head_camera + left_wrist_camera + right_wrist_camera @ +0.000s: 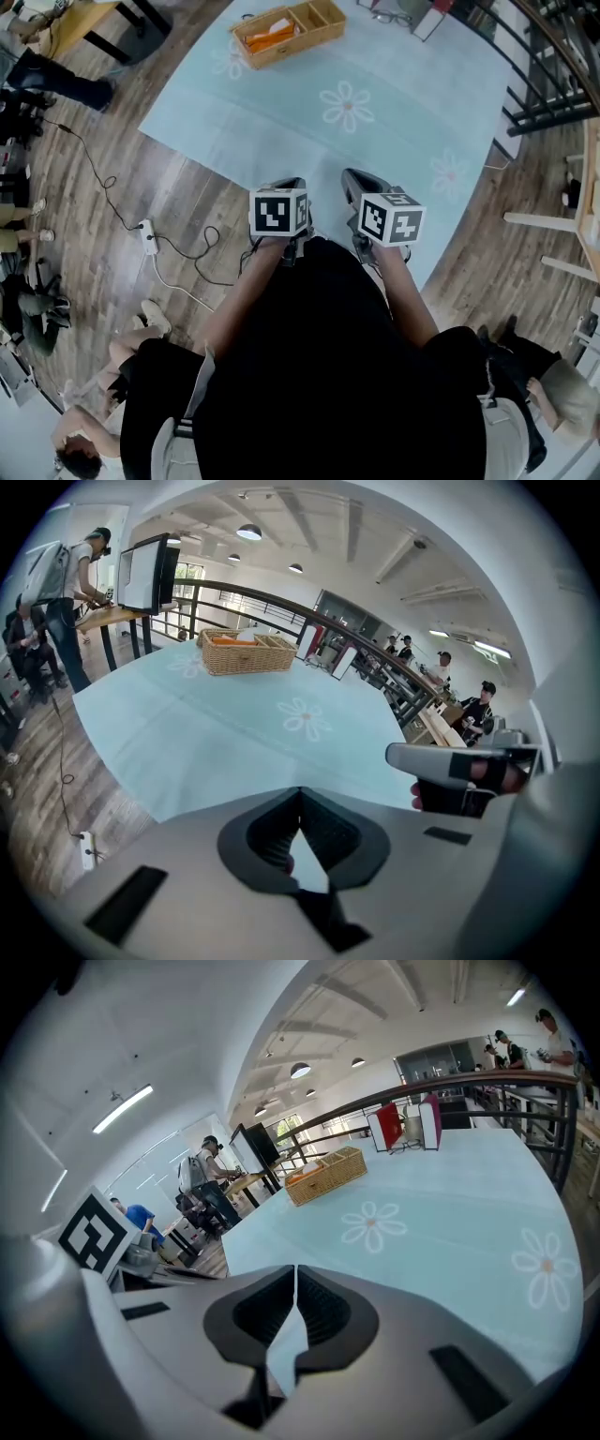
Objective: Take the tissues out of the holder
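Note:
A wicker holder point(314, 21) stands at the far side of the pale blue flowered tablecloth point(394, 84), with an orange tissue pack point(270, 36) lying in it. The holder point(246, 652) shows far ahead in the left gripper view, and the holder point(326, 1176) is equally distant in the right gripper view. My left gripper point(289, 183) and right gripper point(352, 176) hang side by side over the table's near edge, well short of the holder. The left gripper point(300, 789) is shut with nothing in it. The right gripper point(296, 1267) is also shut and holds nothing.
A power strip with cables point(148, 236) lies on the wood floor at left, near seated people. A dark railing point(548, 89) runs along the table's right side. Red and white upright items point(405, 1124) and glasses point(389, 16) sit at the far edge.

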### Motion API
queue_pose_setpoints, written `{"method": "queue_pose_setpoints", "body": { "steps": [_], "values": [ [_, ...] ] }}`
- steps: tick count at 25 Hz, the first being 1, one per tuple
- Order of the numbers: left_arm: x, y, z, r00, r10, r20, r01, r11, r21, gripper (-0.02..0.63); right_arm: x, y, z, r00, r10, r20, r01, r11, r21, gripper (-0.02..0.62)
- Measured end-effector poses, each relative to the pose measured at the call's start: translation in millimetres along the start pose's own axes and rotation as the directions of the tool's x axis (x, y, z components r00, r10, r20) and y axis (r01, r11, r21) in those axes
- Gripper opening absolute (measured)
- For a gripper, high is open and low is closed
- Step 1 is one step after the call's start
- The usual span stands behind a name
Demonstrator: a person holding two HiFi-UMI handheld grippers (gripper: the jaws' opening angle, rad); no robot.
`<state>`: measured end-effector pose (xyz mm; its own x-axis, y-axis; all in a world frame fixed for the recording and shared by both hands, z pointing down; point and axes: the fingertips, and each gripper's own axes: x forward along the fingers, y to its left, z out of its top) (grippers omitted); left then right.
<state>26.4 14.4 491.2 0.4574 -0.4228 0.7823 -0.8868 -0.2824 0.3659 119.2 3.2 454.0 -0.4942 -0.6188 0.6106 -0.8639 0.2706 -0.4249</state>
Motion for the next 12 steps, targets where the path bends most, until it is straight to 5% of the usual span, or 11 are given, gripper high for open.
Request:
{"method": "queue_pose_setpoints", "body": {
  "steps": [12],
  "values": [
    [8.2,24.2,27.2,0.996,0.093,0.016,-0.091,0.993,-0.074,0.011,31.4,-8.2,26.7,0.994,0.100,-0.034,-0.101,0.995,-0.017,0.015]
  ]
}}
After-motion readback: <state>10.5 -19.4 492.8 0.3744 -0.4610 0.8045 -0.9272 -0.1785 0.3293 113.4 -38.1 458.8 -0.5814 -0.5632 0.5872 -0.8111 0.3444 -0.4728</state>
